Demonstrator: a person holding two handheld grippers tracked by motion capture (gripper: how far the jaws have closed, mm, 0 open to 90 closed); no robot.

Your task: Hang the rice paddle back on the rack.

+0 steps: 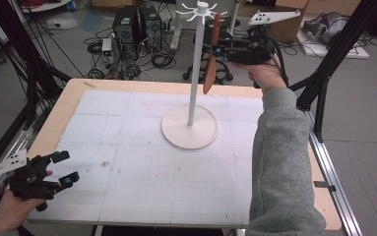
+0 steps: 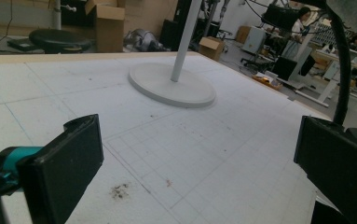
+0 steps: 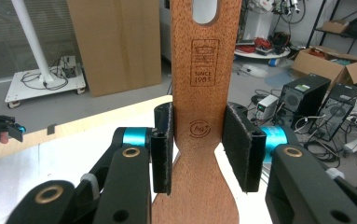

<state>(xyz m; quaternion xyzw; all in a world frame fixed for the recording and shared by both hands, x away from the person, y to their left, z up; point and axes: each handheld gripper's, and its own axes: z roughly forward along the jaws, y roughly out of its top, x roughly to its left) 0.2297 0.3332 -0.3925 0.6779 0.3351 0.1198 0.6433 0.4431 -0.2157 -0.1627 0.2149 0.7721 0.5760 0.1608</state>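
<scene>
A: Background first. Workshop floor at the top of the high view, cables and computer towers (image 1: pixel 137 24) upper left of centre, cardboard boxes behind. Wooden table (image 1: pixel 68 105) across the middle, covered by a white grid mat (image 1: pixel 127 147).

B: What's on the mat?

A: White stand (image 1: pixel 190 125), round base just right of centre, thin pole rising to a hub of hooks (image 1: pixel 202 10) at the top centre. In the left gripper view the base sits at upper centre of the frame, pole running off the top edge.

B: Task item?

A: Wooden spatula (image 1: pixel 211 56), top centre of the high view, hanging upright in the air beside the pole, just below the hooks, well above the table. Handle end up. In the right gripper view it fills the centre column, slot hole at the top edge, burned-in stamp below it.

B: Right gripper?

A: Right gripper (image 3: pixel 199 147), pads pinching the spatula at its narrow neck, one pad on each edge. In the high view it's at upper right, grey sleeve (image 1: pixel 279 162) coming up from the bottom right.

B: Left?

A: Left gripper (image 1: pixel 63 169), lower left corner of the high view, low over the mat edge. Jaws spread wide, nothing between them, bare mat with some dark specks (image 2: pixel 119 190) underneath.
</scene>
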